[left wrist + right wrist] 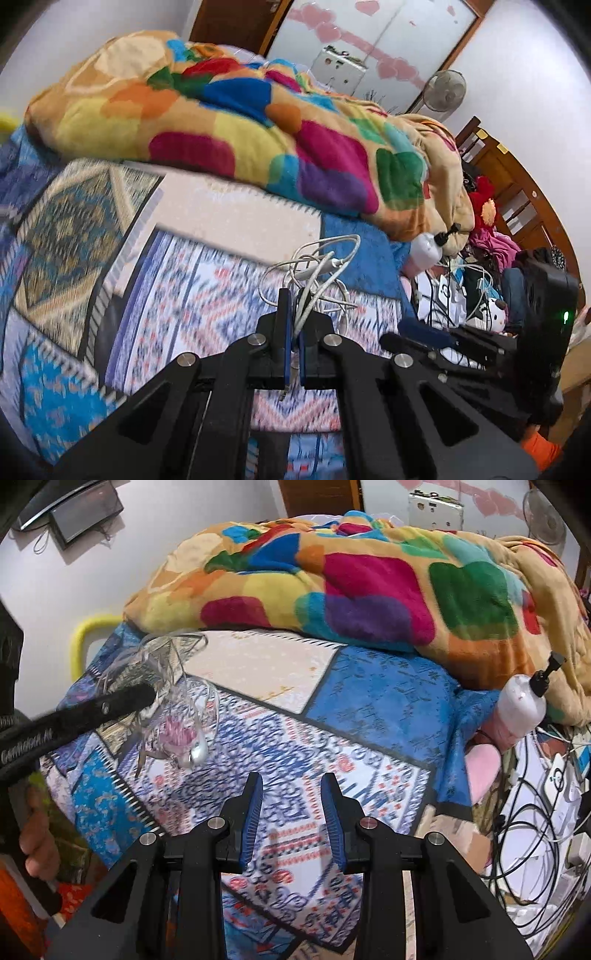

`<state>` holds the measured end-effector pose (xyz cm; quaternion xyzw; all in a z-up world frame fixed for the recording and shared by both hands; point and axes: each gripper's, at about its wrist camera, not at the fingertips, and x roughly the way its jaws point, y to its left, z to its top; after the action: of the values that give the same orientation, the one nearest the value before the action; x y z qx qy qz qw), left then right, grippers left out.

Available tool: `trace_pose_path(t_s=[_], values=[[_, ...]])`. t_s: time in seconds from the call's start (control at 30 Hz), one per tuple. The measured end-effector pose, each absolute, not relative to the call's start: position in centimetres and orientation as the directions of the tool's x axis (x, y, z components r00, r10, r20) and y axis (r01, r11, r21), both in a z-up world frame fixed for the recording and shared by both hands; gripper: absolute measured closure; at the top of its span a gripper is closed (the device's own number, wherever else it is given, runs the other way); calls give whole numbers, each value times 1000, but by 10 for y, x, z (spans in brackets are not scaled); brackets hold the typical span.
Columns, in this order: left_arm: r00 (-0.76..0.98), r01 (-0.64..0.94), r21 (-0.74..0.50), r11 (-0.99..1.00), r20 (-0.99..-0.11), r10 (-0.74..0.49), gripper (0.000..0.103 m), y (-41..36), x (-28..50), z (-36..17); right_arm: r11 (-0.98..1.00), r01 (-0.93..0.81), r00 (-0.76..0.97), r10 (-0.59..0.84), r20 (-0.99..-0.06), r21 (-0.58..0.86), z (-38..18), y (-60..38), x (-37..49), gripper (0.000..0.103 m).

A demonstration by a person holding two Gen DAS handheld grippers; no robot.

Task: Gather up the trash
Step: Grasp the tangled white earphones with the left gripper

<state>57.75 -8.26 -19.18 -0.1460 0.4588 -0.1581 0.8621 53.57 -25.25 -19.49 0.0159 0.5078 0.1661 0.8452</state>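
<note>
My left gripper [293,295] is shut on a tangled white cable [314,273], whose loops stick up between and above the blue-padded fingers [284,314] over the patterned bedspread [207,295]. In the right wrist view the same left gripper [147,696] reaches in from the left, with the blurred white cable [184,723] dangling from its tip above the bed. My right gripper [291,779] stands open over the bedspread [295,746] with nothing between its fingers.
A bright multicoloured blanket [369,590] is heaped at the back of the bed. A white pump bottle [524,705] leans at its right end. Cables and chargers [535,812] clutter the right side. A hand [37,849] grips the left tool's handle.
</note>
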Motion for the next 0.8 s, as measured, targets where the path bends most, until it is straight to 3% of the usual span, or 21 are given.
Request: trace_pose_path(t_s=[0.13,0.43,0.53,0.6,0.67,0.8], values=[[467,89,-398,913,-793,-391,102,-73,566,-224,936,-280,397,313,-863,211,-203,-242,532,73],[411,25,-268,963,-875,-254,101,-52,547,-270,903,-388,285,310,-907,186,-242,-202,520,73],[425,27,-256,966,-872,-243,92,-47,539,-271,885,-418,272,338,-901,206,-244,-191,515,73],[431,21,-249,968,-872,-233,78,-44,534,-270,876,-425,261,361,-895,230,-246,-186,514,73],[438,18,-228,973,-873,-213,72,-41,528,-270,878,-424,255,352,-900,224,-251,-181,516,73],[432,29,-195,980,-882,-188,72,-36,516,-268,881,-430,260,330,-908,197,-256,-174,515,73]])
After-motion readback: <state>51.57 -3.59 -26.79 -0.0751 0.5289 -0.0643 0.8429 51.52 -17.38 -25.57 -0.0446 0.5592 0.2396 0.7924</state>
